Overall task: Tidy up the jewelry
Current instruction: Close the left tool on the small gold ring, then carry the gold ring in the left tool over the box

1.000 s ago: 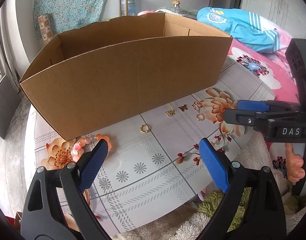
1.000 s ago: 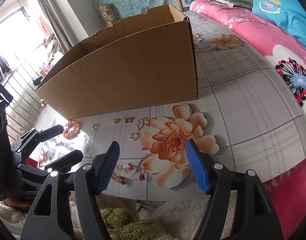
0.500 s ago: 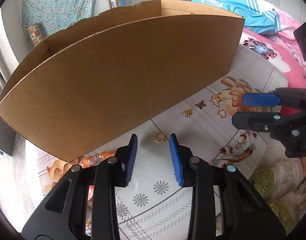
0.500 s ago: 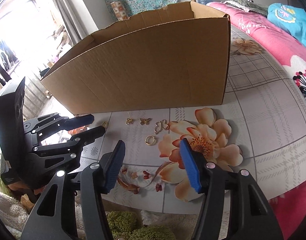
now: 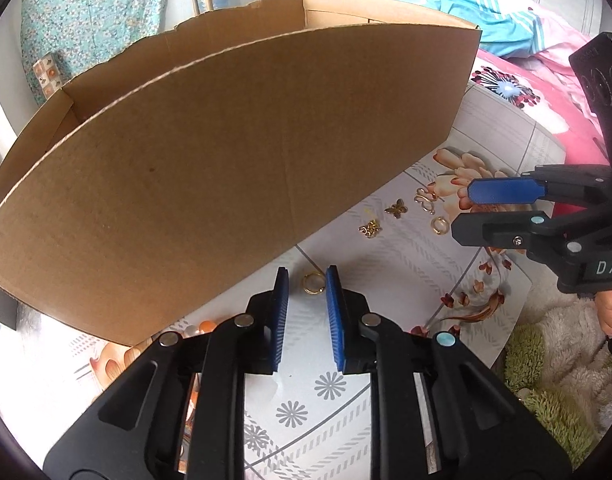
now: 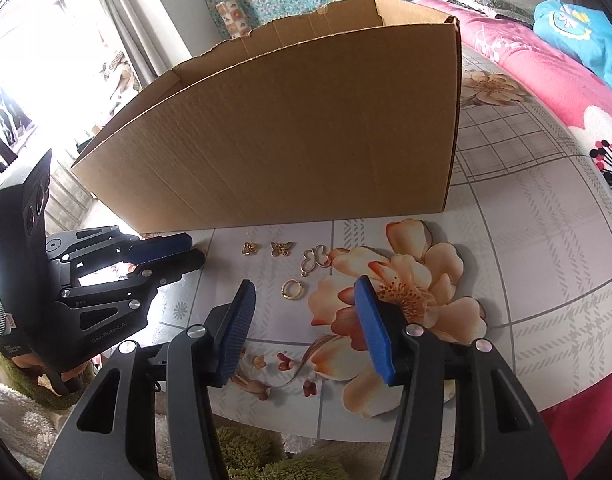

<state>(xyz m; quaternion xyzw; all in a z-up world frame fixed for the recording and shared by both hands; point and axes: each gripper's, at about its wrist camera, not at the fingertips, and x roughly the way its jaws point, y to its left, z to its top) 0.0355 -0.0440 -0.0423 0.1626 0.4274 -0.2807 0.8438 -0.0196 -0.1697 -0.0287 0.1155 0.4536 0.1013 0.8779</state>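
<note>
In the left view, lower centre, the left gripper (image 5: pixel 307 280) has just been narrowed around the ring (image 5: pixel 313 282) on the surface (image 5: pixel 390 296) by the box (image 5: pixel 234 152) — pads apparently not yet touching, pickup imminent — while the right gripper (image 6: pixel 302 300) is held apart.

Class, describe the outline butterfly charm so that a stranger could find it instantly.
Start at the cardboard box. On the tablecloth before it lie gold pieces. The butterfly charm touches the big printed flower's edge; unlike the solid butterfly beside it, it is a hollow outline.
</note>
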